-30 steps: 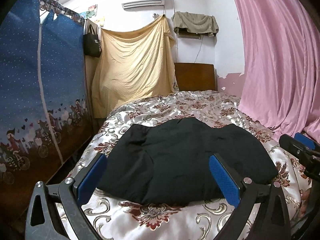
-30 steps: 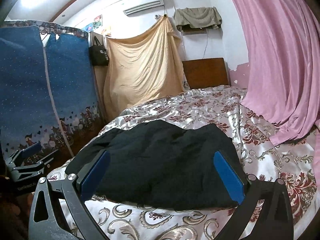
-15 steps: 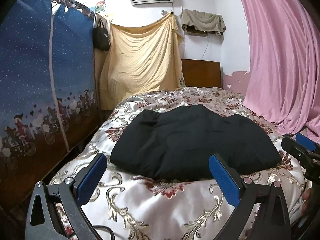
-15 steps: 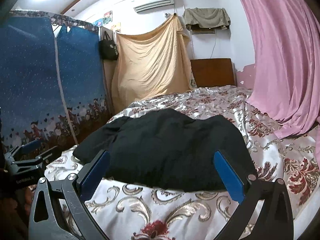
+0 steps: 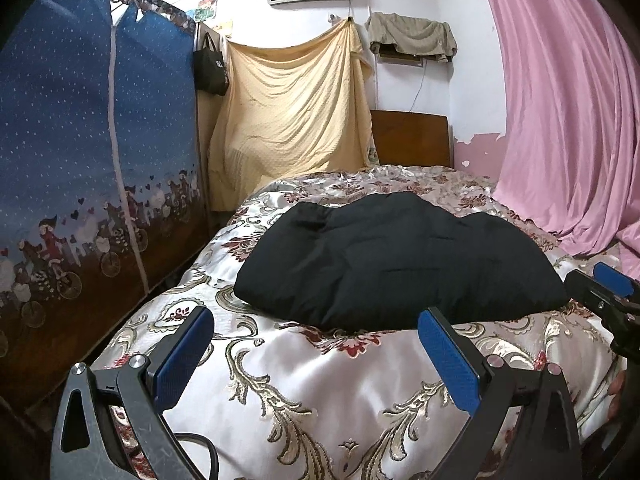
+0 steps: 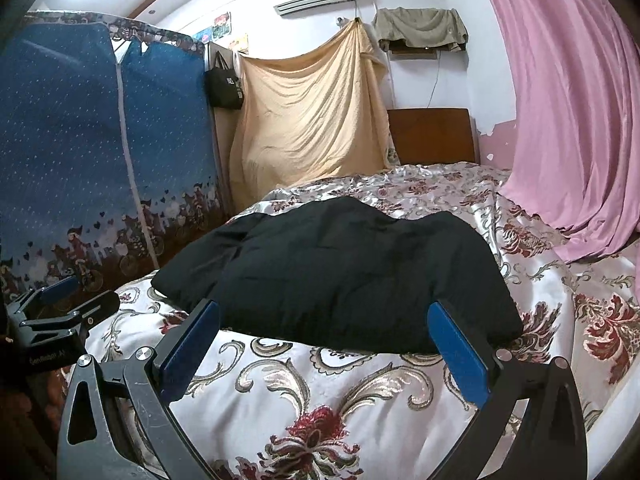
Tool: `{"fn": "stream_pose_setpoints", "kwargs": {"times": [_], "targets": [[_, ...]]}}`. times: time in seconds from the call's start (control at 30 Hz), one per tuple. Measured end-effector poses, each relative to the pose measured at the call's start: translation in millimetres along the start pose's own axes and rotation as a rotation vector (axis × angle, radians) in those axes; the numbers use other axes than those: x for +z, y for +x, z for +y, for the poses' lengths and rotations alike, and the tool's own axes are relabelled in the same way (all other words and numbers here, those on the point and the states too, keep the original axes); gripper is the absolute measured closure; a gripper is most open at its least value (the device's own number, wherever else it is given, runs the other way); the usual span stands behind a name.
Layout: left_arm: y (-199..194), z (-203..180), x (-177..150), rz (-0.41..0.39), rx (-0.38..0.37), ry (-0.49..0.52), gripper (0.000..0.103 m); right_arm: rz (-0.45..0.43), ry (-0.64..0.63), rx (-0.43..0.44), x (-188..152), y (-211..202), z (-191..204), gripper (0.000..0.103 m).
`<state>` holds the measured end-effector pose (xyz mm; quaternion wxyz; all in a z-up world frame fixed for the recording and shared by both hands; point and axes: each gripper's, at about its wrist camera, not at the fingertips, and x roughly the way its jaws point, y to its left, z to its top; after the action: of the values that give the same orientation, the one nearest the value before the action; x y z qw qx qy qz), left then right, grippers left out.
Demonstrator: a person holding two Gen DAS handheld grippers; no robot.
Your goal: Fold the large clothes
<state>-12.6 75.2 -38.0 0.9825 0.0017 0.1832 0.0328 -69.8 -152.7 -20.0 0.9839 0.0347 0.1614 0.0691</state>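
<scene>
A black padded garment [image 5: 396, 264] [image 6: 344, 276] lies folded into a thick bundle on the floral satin bedspread [image 5: 320, 392] [image 6: 320, 400]. My left gripper [image 5: 316, 356] is open and empty, held back from the garment's near edge above the bedspread. Equally short of the bundle, my right gripper [image 6: 324, 348] stands open with nothing between its blue pads. Each gripper shows at the edge of the other's view: the right gripper [image 5: 608, 300] at the right, the left gripper [image 6: 56, 312] at the left.
A blue printed fabric wardrobe [image 5: 88, 184] [image 6: 92, 168] stands along the bed's left side. A pink curtain [image 5: 568, 112] [image 6: 572, 112] hangs down onto the right side. A yellow sheet [image 5: 296, 112] and a wooden headboard [image 5: 412, 136] are at the far end.
Both grippers have drawn back and lower from the black garment, which now sits farther off. More bedspread shows in front of them. Both stayed open.
</scene>
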Motion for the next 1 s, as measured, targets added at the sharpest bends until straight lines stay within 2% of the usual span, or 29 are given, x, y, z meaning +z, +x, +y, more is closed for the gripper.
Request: {"fn": "stream_pose_setpoints", "kwargs": {"times": [0.2, 1.0], "targets": [[-1.8, 2.0, -2.2, 0.005, 0.005, -0.013, 0.0, 0.022, 0.008, 0.001, -4.1, 4.6, -3.3, 0.001], [-3.7, 4.7, -4.5, 0.001, 0.012, -0.005, 0.0, 0.019, 0.011, 0.0, -6.4, 6.2, -5.5, 0.001]]}}
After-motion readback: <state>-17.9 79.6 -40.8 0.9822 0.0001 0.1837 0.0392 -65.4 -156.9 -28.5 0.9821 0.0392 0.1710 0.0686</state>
